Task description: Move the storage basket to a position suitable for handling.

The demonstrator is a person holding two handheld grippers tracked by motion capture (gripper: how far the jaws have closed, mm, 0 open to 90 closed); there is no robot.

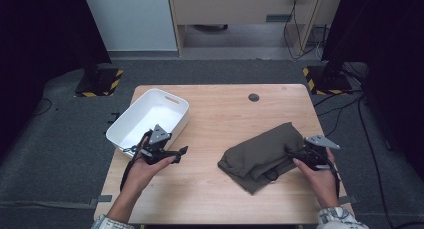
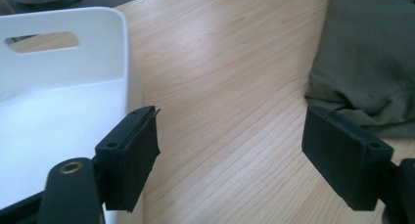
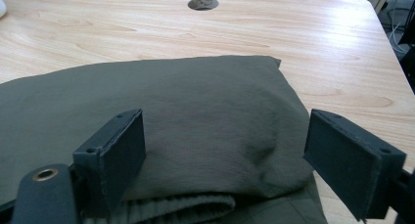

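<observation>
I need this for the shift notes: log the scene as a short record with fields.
surface: light wooden table
garment: folded olive-green cloth garment, on the table's right half
container: white rectangular plastic bin, at the left edge, nothing visible inside
left gripper: open, holding nothing, over bare wood beside the bin
right gripper: open, fingers straddling the garment's folded edge
table detail: round dark cable port near the far edge

floor: grey carpet point(image 1: 45, 154) | table point(image 1: 225, 109): light wood | wall panel point(image 1: 130, 19): pale
</observation>
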